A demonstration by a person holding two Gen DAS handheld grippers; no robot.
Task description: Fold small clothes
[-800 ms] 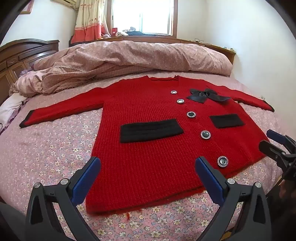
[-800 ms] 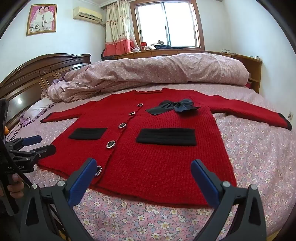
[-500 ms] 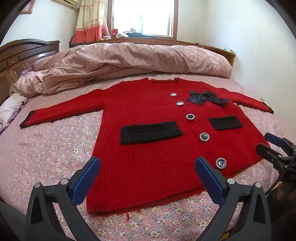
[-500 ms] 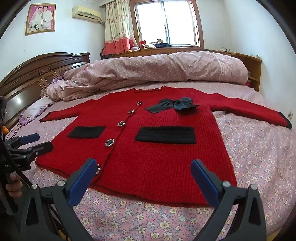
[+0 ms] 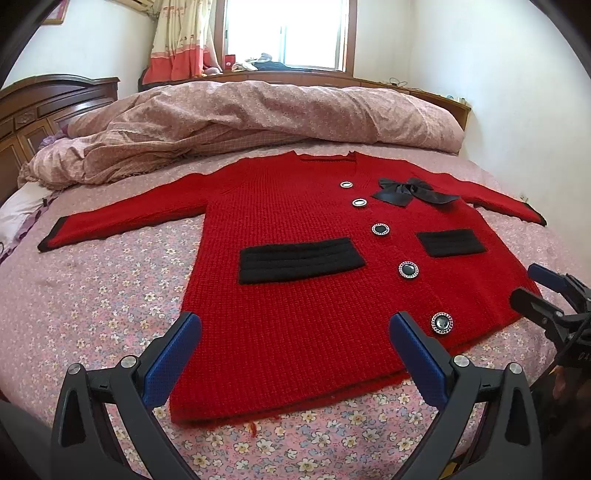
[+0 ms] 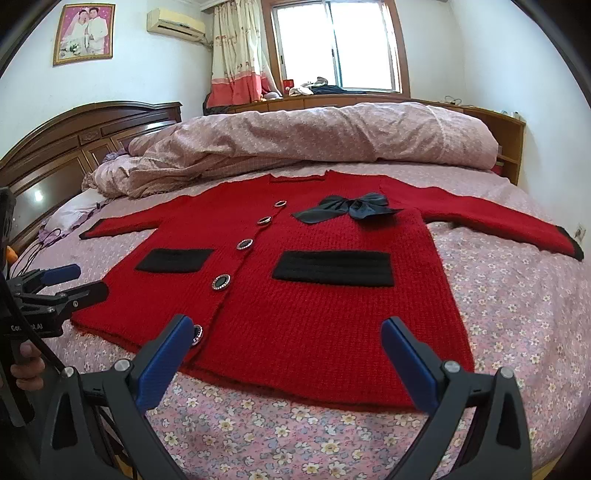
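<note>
Nearest, in the left wrist view: left gripper (image 5: 295,343) above the near hem, blue pads (image 5: 173,360) spread wide apart, nothing between them but the cloth lying below. No contact with the knit discernible. In the right wrist view: right gripper (image 6: 286,350) likewise above the hem, fingers fully apart, gripping nothing. Visible also at the right edge of the left wrist view, and the left one at the left edge of the right wrist view, with fingertips of a hand (image 6: 26,360) on its handle.

Next: red cardigan (image 5: 317,295) spread flat, front up, on the floral bedsheet (image 5: 92,295), hem toward the cameras, neckline away. Both sleeves extended sideways, black cuffs at the ends. Five round buttons (image 5: 408,270) in a line up the front, closed. Two black pocket flaps (image 5: 301,259), one on each side of the button line. Black bow (image 5: 410,192) near the neckline, beside the top buttons.

Beyond: crumpled pink duvet (image 5: 258,114) heaped across the bed, just behind the neckline. Dark wooden headboard (image 6: 74,147) to the left. Farther back: window (image 6: 338,46) with curtain (image 6: 231,55), air conditioner (image 6: 175,26) and a framed photograph (image 6: 84,33) on the wall.
</note>
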